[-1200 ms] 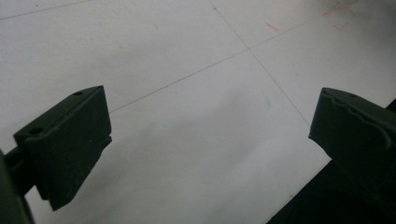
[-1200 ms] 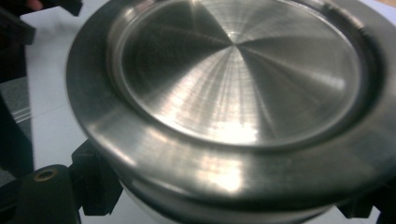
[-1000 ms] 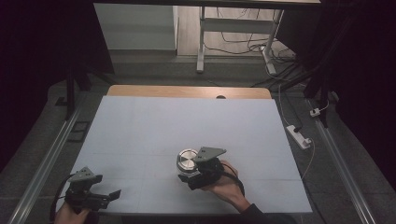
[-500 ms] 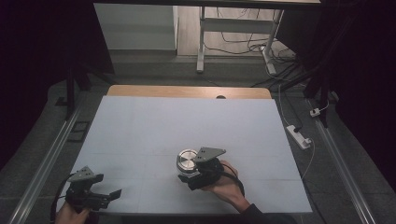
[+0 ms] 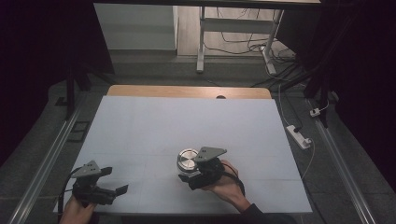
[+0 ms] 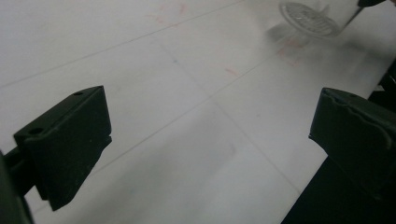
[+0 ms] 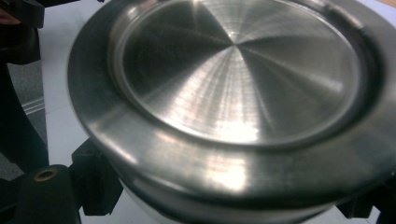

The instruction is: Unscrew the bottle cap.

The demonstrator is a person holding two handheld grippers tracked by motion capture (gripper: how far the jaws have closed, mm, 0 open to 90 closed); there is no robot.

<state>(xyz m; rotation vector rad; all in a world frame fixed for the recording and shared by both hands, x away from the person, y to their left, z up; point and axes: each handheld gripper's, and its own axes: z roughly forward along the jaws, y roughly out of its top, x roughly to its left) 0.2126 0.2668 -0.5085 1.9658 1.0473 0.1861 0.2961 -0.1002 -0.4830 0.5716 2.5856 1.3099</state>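
Shiny metal fills my right gripper view: one round steel lid [image 7: 238,79] with a raised rim, sitting on top of one cup [image 7: 187,212] whose pale wall peeks out below it. My right gripper [image 5: 194,175] pinches that cup low down, and one black finger [image 7: 93,182] shows under the lid's edge. From high up I count one cup [image 5: 187,161], two grippers and one white table [image 5: 187,121]. The cup sits near the front of the table, a bit right of the middle. My left gripper [image 5: 100,189] is at the front left corner, well apart from the cup. Its two black fingers [image 6: 70,140] are spread wide with nothing between them. My left gripper view shows thin lines and small red marks [image 6: 231,71] on the table top.
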